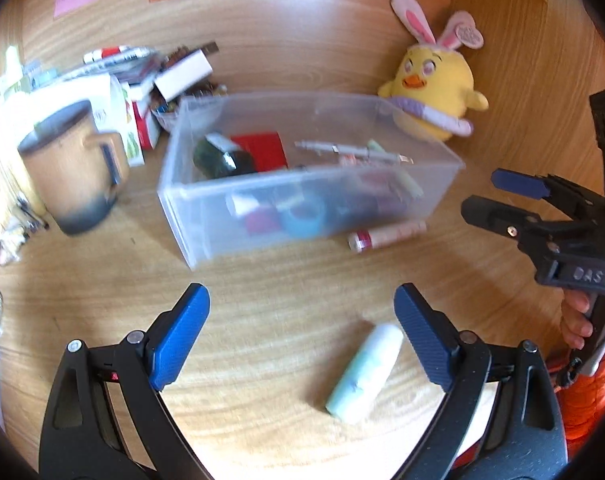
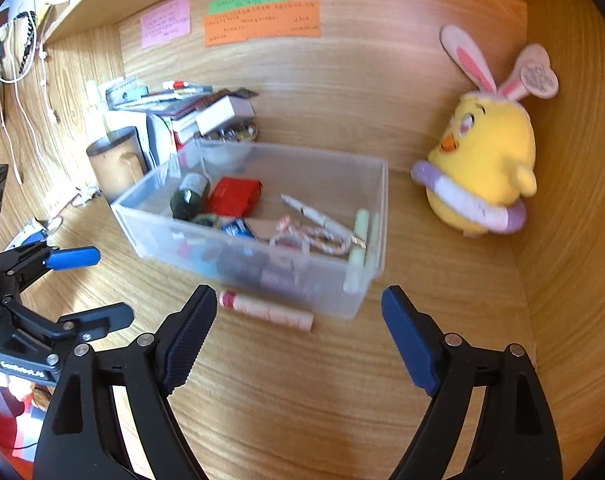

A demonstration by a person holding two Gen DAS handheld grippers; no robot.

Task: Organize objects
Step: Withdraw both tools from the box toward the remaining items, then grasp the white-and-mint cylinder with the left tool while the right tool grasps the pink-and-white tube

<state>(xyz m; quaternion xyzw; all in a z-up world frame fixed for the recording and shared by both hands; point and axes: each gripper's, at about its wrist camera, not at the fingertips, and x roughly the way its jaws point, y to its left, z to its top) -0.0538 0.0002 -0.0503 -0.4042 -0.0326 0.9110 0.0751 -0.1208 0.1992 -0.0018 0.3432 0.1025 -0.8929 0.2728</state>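
Both grippers gape empty over the wooden desk [image 1: 262, 292].
Left gripper [image 1: 302, 336] hangs above a pale mint cylindrical tube [image 1: 364, 374]; right gripper [image 2: 298, 336] faces the clear plastic bin [image 2: 238, 248].

desk [image 1: 286, 292]: wood grain | bin [image 1: 206, 216]: translucent plastic | chick [image 1: 438, 80]: plush

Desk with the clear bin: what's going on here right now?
A person is tidying small items into the clear plastic bin with two handheld grippers. Both are open and empty. The left gripper hangs over a pale tube lying on the desk. The right gripper faces a pink-and-cream tube lying against the bin's front wall.
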